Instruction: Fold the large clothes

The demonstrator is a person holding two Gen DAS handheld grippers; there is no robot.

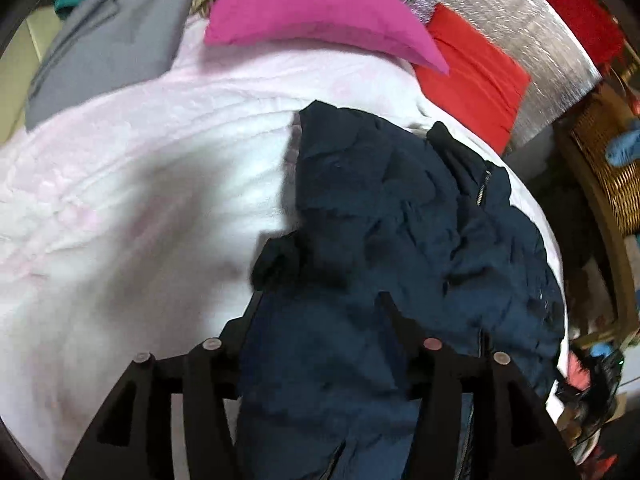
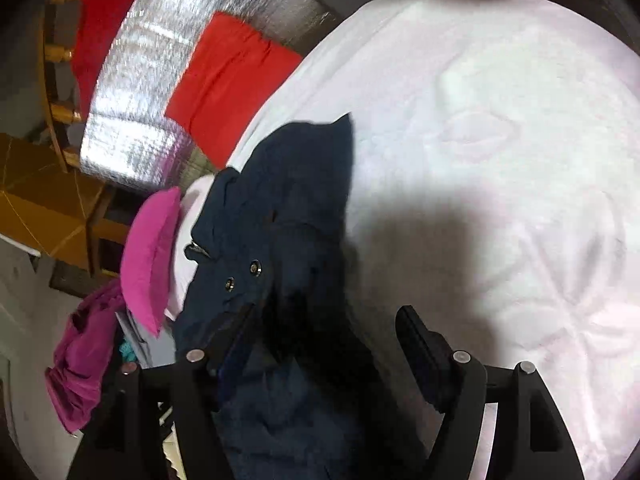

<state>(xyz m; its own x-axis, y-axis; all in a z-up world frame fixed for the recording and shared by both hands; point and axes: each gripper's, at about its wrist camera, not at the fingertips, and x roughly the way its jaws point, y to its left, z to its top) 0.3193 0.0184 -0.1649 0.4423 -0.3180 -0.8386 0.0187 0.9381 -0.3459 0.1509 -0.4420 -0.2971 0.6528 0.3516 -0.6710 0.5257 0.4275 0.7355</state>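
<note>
stage: early, folding barely begun | garment: navy jacket (image 1: 400,216) lies crumpled on the pale pink bedspread (image 1: 120,200) | your left gripper (image 1: 320,308) and right gripper (image 2: 328,316): fingers spread, jacket between, nothing clamped | left: flatten, fold sleeves, halve.

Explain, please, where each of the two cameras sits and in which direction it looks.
Left wrist: sits on the left gripper, looks down along its black fingers at the navy jacket on the pale blanket.
Right wrist: sits on the right gripper, looks down over the same jacket's snaps.
Shared: jacket, blanket, pink cushion, red cloth, silver mat.
</note>
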